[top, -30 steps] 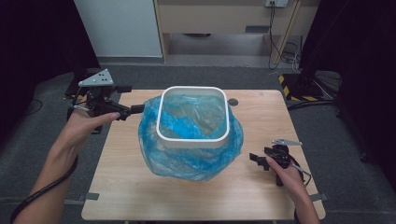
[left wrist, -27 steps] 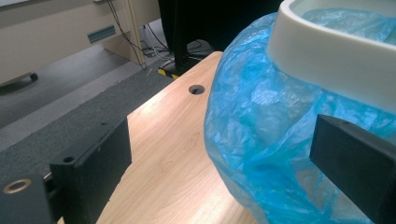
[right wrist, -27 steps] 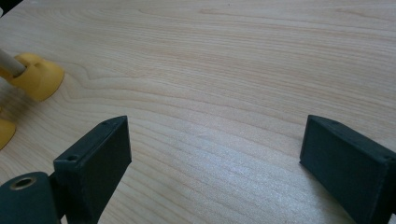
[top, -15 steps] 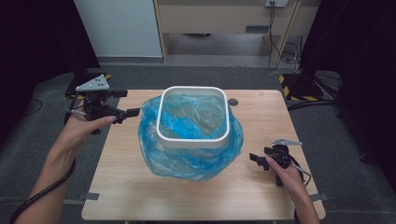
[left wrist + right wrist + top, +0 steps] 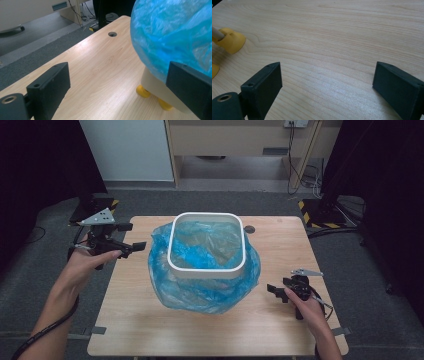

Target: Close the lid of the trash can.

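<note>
My left gripper [image 5: 131,236] has drawn back from the bag [image 5: 200,292] toward the worktop's [image 5: 150,330] left edge; a second ago its tips were nearly at the plastic. Now it hovers over that edge, fingers [image 5: 48,85] spread wide with nothing between them, pointing at the bin [image 5: 207,270]. The white bin stands at the worktop's middle, nearer the far edge, lined with the blue bag, which spills over its rim and bunches around it. In my left gripper view the bag bulges just beside my right-hand finger, with the bin's yellow feet [image 5: 143,91] below. My right gripper [image 5: 276,291] rests near the right front corner, fingers [image 5: 262,85] wide and empty, well apart from the bag.
</note>
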Demonstrator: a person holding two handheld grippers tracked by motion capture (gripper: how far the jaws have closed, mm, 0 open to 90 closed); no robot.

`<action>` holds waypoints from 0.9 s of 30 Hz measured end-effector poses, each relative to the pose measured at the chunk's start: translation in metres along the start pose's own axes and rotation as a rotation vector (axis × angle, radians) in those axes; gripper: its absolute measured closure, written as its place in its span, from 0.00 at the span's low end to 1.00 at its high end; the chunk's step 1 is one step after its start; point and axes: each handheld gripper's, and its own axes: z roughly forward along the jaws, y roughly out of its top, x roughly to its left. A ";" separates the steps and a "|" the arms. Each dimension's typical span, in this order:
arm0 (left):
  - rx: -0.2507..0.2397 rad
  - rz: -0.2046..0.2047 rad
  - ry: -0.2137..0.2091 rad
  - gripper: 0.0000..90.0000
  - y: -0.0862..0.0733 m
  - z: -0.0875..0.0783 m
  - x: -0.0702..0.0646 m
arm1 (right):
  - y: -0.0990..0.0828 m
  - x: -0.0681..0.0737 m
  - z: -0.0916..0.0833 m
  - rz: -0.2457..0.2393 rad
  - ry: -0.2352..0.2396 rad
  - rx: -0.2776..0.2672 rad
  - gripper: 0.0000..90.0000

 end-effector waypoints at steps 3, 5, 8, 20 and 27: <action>0.009 -0.001 0.005 0.05 -0.006 0.002 0.002 | 0.000 0.000 0.000 -0.004 0.000 0.000 0.09; 0.014 -0.004 0.006 0.05 -0.009 0.004 0.002 | 0.000 0.000 0.000 -0.005 0.002 -0.001 0.09; 0.021 -0.008 0.007 0.05 -0.014 0.006 0.004 | 0.000 0.000 0.000 -0.005 0.003 -0.001 0.09; 0.055 -0.023 0.016 0.05 -0.026 0.014 0.002 | 0.000 0.000 0.000 -0.008 -0.001 0.000 0.09; 0.080 -0.027 0.024 0.05 -0.037 0.023 0.003 | 0.000 0.000 0.000 -0.011 -0.003 0.000 0.09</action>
